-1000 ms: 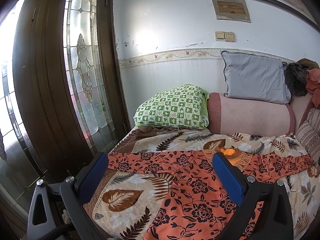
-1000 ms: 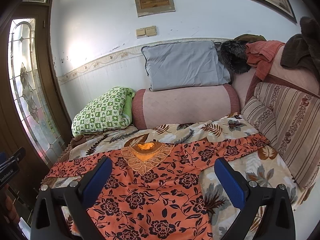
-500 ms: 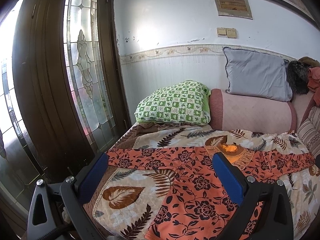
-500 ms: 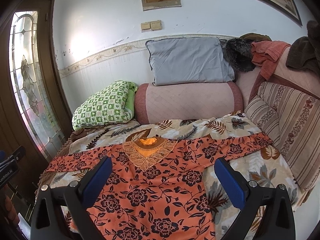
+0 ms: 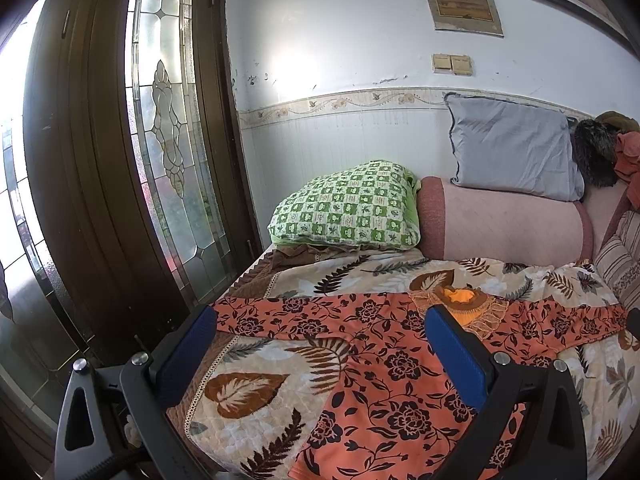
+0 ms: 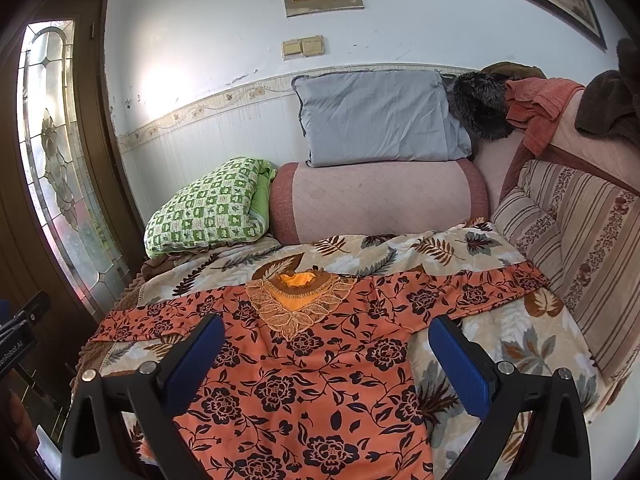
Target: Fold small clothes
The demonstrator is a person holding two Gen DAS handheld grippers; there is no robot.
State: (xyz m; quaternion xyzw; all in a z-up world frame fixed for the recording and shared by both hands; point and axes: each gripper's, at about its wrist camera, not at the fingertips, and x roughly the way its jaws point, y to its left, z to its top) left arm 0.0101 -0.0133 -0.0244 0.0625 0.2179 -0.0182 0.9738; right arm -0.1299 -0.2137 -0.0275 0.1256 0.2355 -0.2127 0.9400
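Note:
An orange top with a dark flower print (image 6: pixel 320 364) lies flat, face up, on the leaf-patterned bedspread (image 6: pixel 516 344), both sleeves spread out sideways and the embroidered neckline (image 6: pixel 298 300) toward the wall. It also shows in the left wrist view (image 5: pixel 380 360). My left gripper (image 5: pixel 320 340) is open and empty, above the top's left sleeve and the bed's left part. My right gripper (image 6: pixel 326 348) is open and empty, above the chest of the top.
A green checked pillow (image 6: pixel 208 208), a pink bolster (image 6: pixel 380 200) and a grey pillow (image 6: pixel 376 116) line the wall. Striped cushions (image 6: pixel 580 240) and heaped clothes (image 6: pixel 536 108) stand at the right. A wooden door with patterned glass (image 5: pixel 168 140) is close on the left.
Both grippers have risen and tilted down a little, so the top shows lower and fuller in both views. The top has not moved. Both grippers stay open.

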